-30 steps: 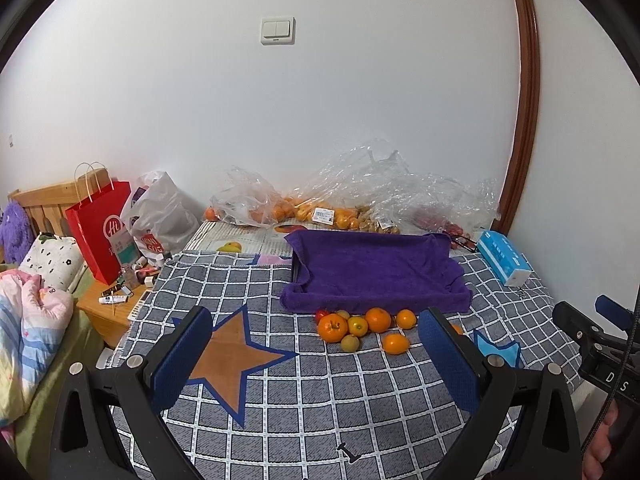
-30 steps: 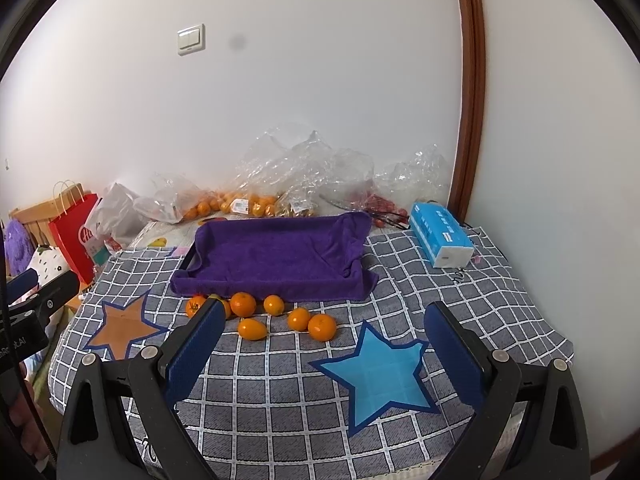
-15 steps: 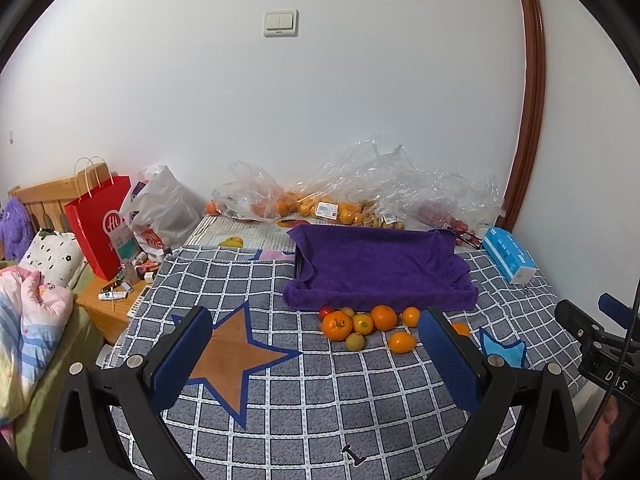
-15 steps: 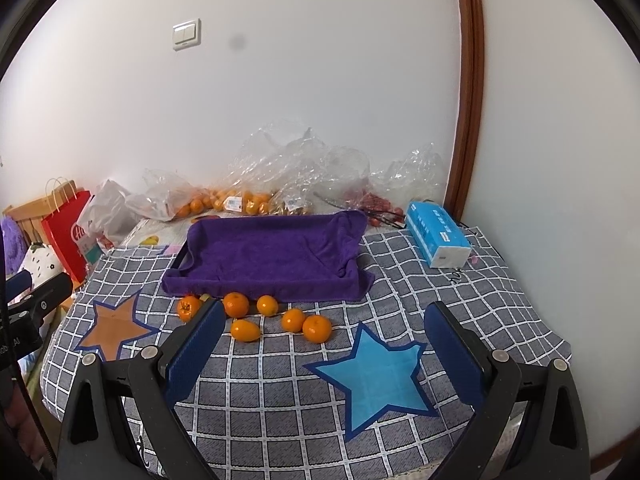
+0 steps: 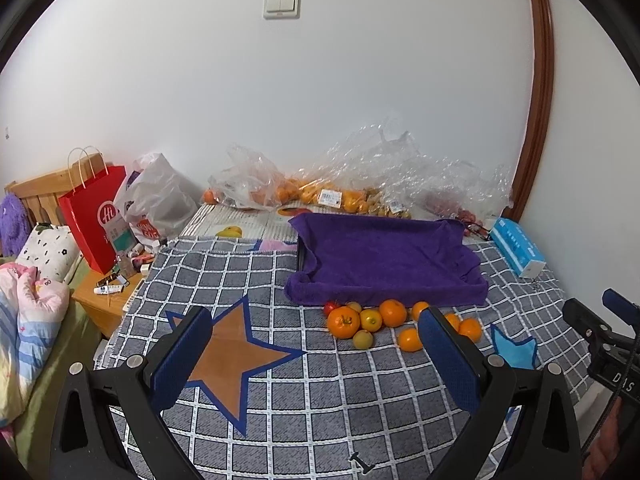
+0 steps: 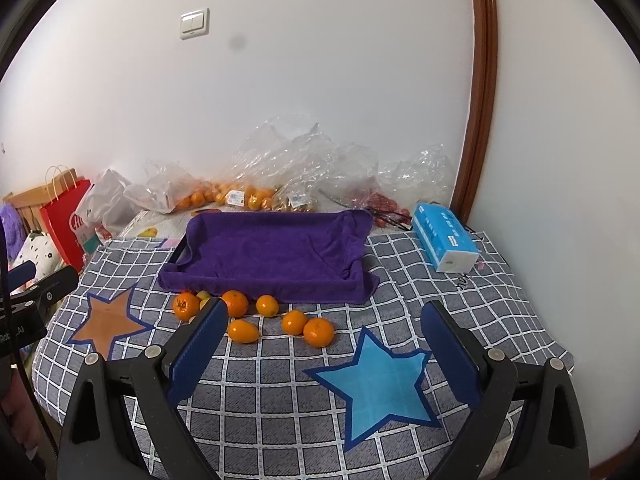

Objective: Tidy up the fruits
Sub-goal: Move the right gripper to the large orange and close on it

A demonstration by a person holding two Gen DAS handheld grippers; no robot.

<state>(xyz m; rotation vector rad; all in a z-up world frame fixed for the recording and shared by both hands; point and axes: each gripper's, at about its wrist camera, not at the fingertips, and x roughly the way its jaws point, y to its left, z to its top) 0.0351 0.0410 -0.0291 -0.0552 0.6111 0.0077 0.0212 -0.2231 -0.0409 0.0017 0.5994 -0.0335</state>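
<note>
My left gripper (image 5: 310, 354) spread wide, holding nothing, over checked blanket (image 5: 320, 408). My right gripper (image 6: 324, 350) same: wide, nothing held. Loose fruits (image 5: 380, 322) at 12 o'clock, round, orange and yellow-green, against near edge of purple towel-lined tray (image 6: 272, 252). Bare blanket between pads and fruit. Only right view shows whole blue star (image 6: 372, 388); tissue box (image 6: 444, 242) at 2 o'clock.

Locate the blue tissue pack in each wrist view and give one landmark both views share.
Left wrist view: the blue tissue pack lies at the right edge, on the checked cover right of the purple-towel tray.
Right wrist view: the blue tissue pack lies right of centre, again just right of the purple-towel tray, near the brown door frame.
Shared landmark: the white wall switch high on the wall.
</note>
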